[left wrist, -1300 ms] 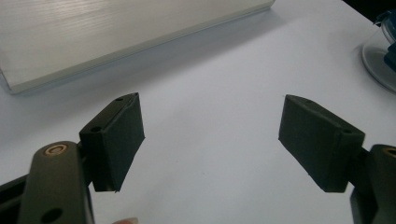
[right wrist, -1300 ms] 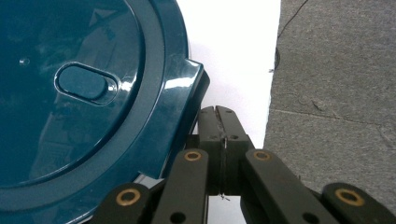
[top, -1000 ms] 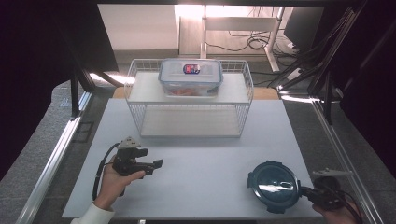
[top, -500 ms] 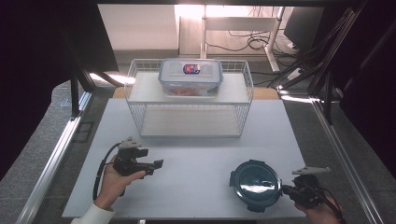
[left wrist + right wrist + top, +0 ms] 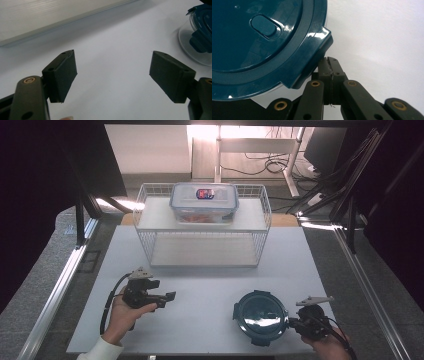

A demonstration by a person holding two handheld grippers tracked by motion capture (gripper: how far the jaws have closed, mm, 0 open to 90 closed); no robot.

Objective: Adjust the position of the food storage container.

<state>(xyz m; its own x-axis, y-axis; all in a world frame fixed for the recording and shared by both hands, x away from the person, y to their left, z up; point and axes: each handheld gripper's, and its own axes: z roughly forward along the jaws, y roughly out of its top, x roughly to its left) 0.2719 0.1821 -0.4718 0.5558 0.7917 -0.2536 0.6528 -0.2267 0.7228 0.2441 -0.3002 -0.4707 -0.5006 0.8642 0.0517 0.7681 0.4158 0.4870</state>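
A round container with a dark teal lid [image 5: 260,316] sits on the white tabletop [image 5: 205,285] at the front right. My right gripper [image 5: 292,322] is at its right side, jaws shut together. In the right gripper view the closed tips [image 5: 329,60] lie tucked against the lid's latch tab [image 5: 322,42]; whether they pinch anything I cannot tell. My left gripper [image 5: 172,296] is held low over the table at the front left, open, pointing right. Nothing is between its pads [image 5: 112,75], and the round container [image 5: 200,37] appears far off at the upper right.
A white wire basket [image 5: 150,232] stands at the back centre. On its top shelf rests a clear rectangular lidded box [image 5: 204,202] with reddish contents. Metal rails run along both table sides, and a cable trails from each gripper.
The right gripper and the round container have shifted together to the left across the table front. The left gripper has stayed put with its jaws the same.
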